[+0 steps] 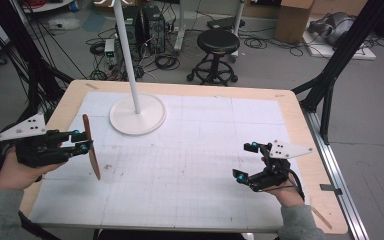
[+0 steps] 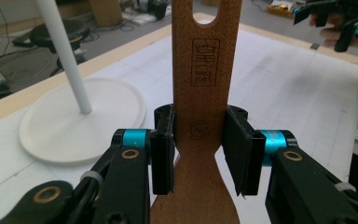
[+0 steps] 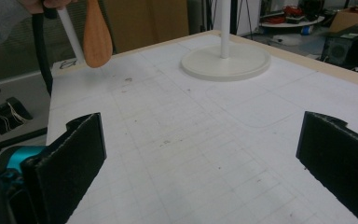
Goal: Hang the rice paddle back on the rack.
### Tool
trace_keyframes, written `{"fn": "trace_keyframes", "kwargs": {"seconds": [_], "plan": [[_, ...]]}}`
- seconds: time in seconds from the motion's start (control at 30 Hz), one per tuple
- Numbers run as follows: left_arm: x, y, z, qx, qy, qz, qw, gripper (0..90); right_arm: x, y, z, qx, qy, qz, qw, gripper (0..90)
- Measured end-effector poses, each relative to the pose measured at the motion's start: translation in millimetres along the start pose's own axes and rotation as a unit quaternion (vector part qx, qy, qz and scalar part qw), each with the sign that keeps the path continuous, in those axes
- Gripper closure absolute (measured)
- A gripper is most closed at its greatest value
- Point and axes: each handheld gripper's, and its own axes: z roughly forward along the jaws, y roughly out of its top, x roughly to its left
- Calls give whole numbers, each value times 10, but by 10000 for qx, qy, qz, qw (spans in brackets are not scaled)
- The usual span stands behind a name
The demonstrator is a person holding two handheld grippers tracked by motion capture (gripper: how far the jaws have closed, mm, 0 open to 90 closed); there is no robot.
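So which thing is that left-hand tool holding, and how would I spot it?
Start at the white stand with its round base on the table. To its left, the left gripper clamps a flat wooden spatula by its handle, off the table. It is the one brown wooden item, stamped with a logo.

Wooden spatula (image 2: 200, 93): flat, light brown, slotted hole near handle end, burned-in stamp below it. Clamped at the neck between black pads, lifted clear of the table (image 1: 190, 200) near its left edge, blade hanging downward.
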Motion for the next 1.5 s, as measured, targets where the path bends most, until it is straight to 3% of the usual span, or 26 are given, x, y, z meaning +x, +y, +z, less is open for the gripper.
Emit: {"fn": "trace_keyframes", "kwargs": {"seconds": [0.27, 0.53, 0.83, 1.13, 1.5], "plan": [[109, 90, -104, 180, 70, 152, 9997, 650, 7, 31, -27, -111, -21, -51, 9999, 0], [212, 176, -127, -22, 156, 70, 9999, 650, 19, 22, 26, 76, -1, -99, 9999, 0], [489, 333, -164, -355, 244, -189, 9989, 650, 26, 8, 15, 117, 11, -98, 9999, 0], [652, 503, -130, -417, 285, -151, 9986, 650, 35, -6, 57, 248, 79, -121, 9996, 0], [717, 736, -56, -414, 417, -105, 9982, 650, 11, 0, 33, 112, -25, -100, 9999, 0]]}}
